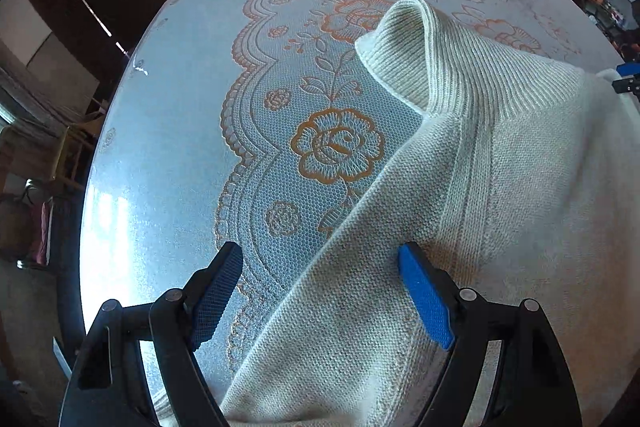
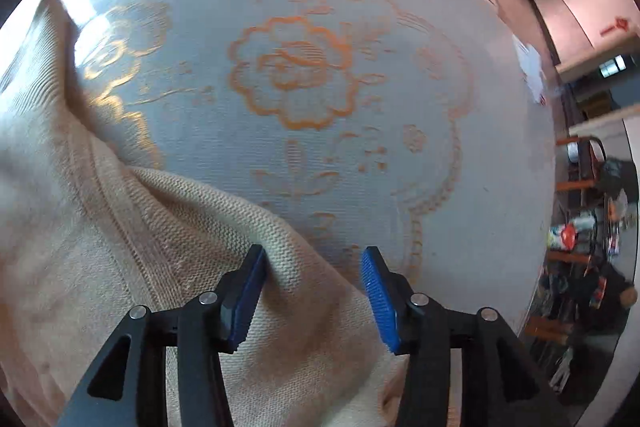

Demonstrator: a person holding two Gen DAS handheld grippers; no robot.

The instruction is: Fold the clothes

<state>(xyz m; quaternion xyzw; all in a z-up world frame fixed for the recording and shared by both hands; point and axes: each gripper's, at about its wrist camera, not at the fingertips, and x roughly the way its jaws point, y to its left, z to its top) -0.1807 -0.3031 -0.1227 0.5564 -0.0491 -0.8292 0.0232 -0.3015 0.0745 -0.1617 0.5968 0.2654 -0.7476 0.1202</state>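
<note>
A cream knit turtleneck sweater (image 1: 500,187) lies on a round table, its ribbed collar (image 1: 412,47) standing up toward the far side. My left gripper (image 1: 320,267) is open, its blue pads either side of the sweater's left shoulder edge, low over the cloth. In the right wrist view the sweater (image 2: 120,247) fills the lower left. My right gripper (image 2: 314,267) is open, straddling the sweater's right shoulder edge. The right gripper's tip also shows at the far right of the left wrist view (image 1: 628,79).
The table (image 1: 160,147) has a blue-grey cover with an orange floral lace pattern (image 2: 292,75). Its curved edge runs left in the left wrist view and right (image 2: 548,187) in the right wrist view. Chairs and clutter stand beyond the table.
</note>
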